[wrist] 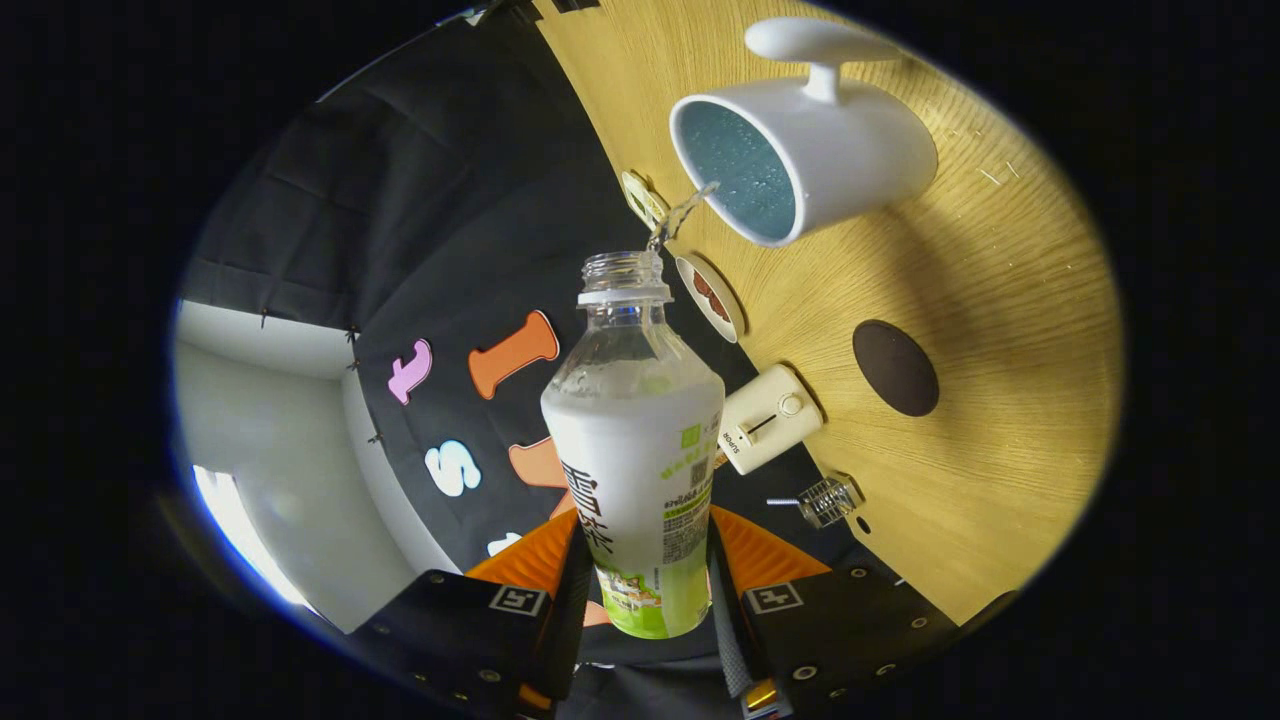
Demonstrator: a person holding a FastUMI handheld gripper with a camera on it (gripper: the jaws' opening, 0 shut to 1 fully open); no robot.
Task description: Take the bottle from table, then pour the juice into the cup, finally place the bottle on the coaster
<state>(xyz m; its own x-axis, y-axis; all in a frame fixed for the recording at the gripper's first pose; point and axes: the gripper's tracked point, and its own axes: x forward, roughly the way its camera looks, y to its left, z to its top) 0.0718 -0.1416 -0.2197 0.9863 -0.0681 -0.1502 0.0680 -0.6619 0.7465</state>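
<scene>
A clear plastic bottle [636,450] with a white and green label and no cap is held between my two fingers, so my gripper [645,590] is shut on its lower body. The whole view is rolled, so the bottle is tipped toward the white cup [810,165]. A thin stream of liquid [680,215] runs from the bottle's mouth to the cup's rim, and the cup's blue inside holds bubbly liquid. The cup's handle points away from the bottle. A dark round coaster [895,367] lies on the wooden table [1000,330], beyond the fingers and beside the cup.
A small cream box with a dial [768,417] and a clear clip-like piece [828,500] sit by the table's edge near the bottle. A round plate with brown marks [710,297] and a small pale disc [643,200] stand against the black cloth wall.
</scene>
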